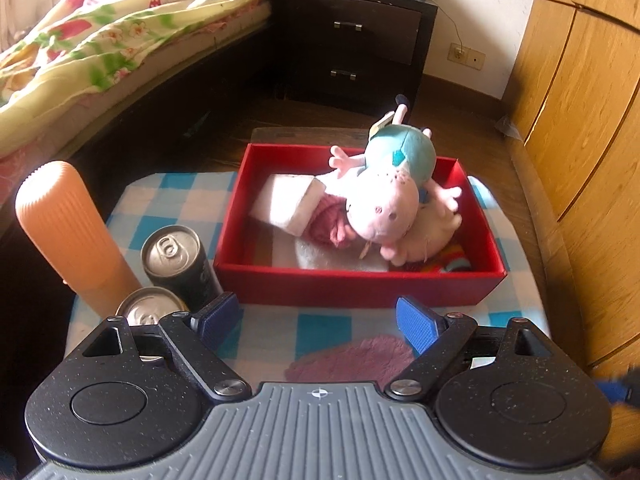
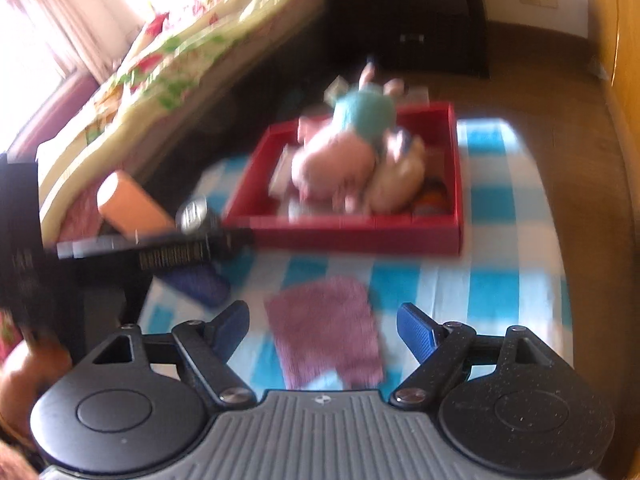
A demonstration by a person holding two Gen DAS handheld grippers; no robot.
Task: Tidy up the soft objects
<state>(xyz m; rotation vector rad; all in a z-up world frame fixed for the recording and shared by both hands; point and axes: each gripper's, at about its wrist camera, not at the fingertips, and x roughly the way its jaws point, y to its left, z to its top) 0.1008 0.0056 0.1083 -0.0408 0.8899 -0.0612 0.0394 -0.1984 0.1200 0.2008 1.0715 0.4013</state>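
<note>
A red box [image 1: 360,282] stands on a blue-and-white checked cloth [image 1: 320,320]. In it lie a pink pig plush in a teal dress [image 1: 384,196], a white sock [image 1: 288,204], a pink yarn ball [image 1: 332,220] and a striped soft item [image 1: 448,262]. A purple fuzzy cloth [image 1: 356,354] lies on the checked cloth just before my open, empty left gripper [image 1: 318,322]. In the blurred right wrist view the purple cloth [image 2: 324,328] lies between the fingers of my open right gripper [image 2: 324,330], with the red box [image 2: 352,232] beyond. The left gripper [image 2: 192,276] shows at left there.
An orange ribbed bottle [image 1: 68,224] and two drink cans [image 1: 176,256] stand at the cloth's left edge. A bed with a floral quilt [image 1: 120,40] runs along the left, a dark nightstand [image 1: 352,36] stands behind, and wooden wardrobe doors [image 1: 580,100] are at right.
</note>
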